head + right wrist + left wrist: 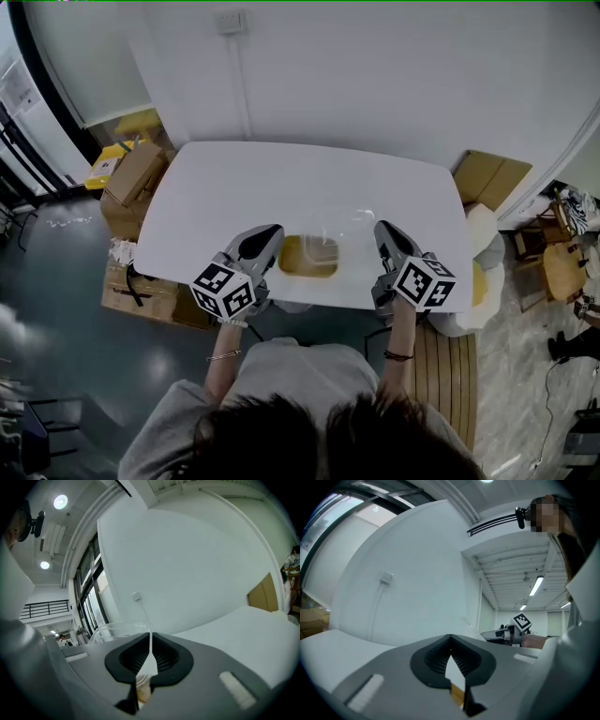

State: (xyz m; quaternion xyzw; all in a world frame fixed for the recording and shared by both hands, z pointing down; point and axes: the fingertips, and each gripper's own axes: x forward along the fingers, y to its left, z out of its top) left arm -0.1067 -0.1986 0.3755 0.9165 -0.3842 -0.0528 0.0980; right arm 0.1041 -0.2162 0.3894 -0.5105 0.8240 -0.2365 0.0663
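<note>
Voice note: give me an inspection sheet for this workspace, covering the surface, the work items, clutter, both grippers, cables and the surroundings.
Surface: white table, rounded corners.
Job's things: clear plastic container with yellowish contents, at the table's near edge, between the two grippers.
Clutter: nothing seen on the tabletop.
Grippers: left gripper sits left of the container, jaws together. Right gripper sits right of it, jaws together but for a thin slit. Whether either touches the container cannot be told.
Cables: a cord runs down the wall from the wall socket.
Surroundings: cardboard boxes on the floor to the left, another box to the right, slatted wooden seat near the person.
</note>
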